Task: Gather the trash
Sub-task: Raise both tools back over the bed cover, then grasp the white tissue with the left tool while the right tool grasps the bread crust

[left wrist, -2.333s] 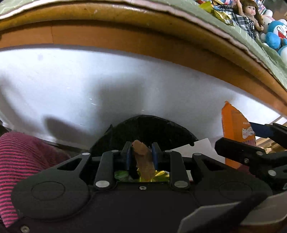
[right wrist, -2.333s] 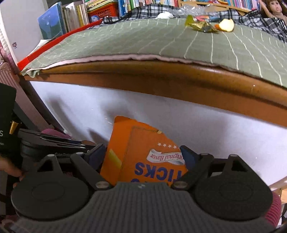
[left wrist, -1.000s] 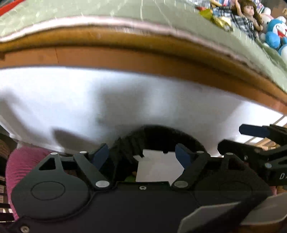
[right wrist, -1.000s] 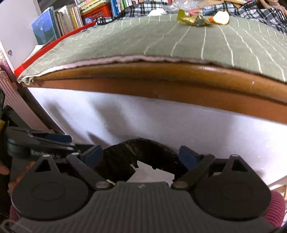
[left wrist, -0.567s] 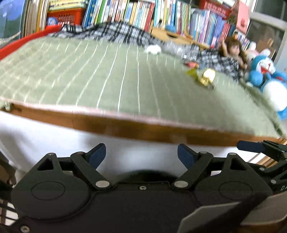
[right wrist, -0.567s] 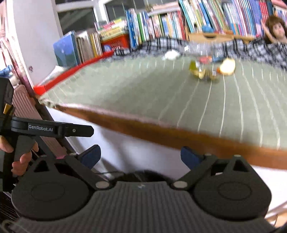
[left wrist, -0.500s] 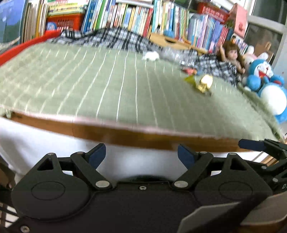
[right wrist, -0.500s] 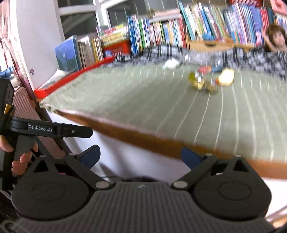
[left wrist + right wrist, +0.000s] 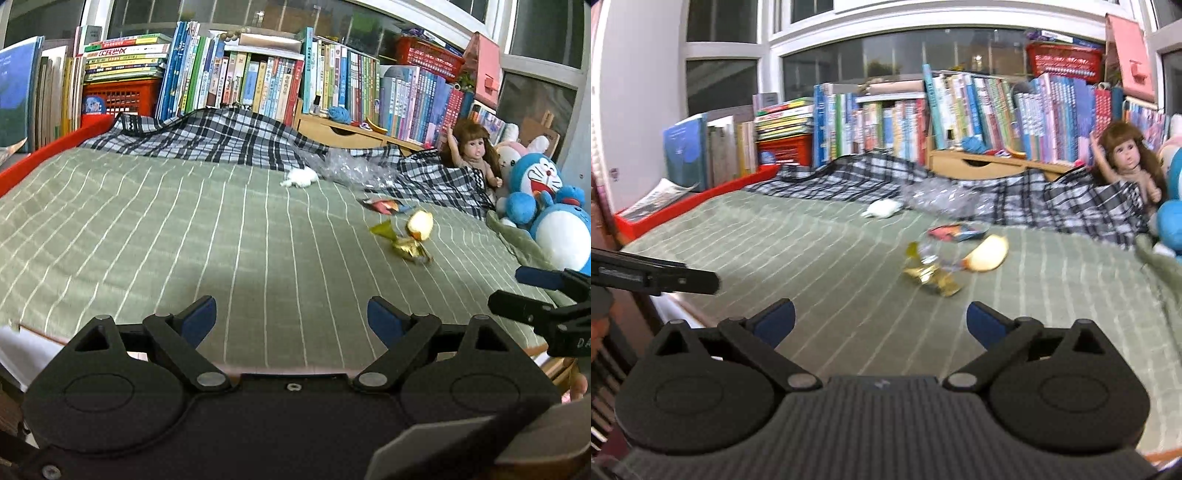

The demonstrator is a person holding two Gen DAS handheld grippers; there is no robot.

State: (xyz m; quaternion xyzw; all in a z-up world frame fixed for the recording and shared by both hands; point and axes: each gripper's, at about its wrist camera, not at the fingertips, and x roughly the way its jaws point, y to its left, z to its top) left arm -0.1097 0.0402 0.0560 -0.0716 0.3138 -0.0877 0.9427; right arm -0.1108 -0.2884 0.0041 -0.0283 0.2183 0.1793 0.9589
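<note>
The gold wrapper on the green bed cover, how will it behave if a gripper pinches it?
The gold wrapper looks crumpled and thin, so it probably crushes easily. It seems very light and may slide on the bed cover if pushed.

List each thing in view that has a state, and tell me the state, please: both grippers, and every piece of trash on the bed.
left gripper: open, empty.
right gripper: open, empty.
gold wrapper: crumpled, lying on the bed cover.
apple piece: bitten, beside the gold wrapper.
colourful wrapper: flat on the cover.
white tissue: crumpled.
clear plastic: crumpled, at the checked blanket.
</note>
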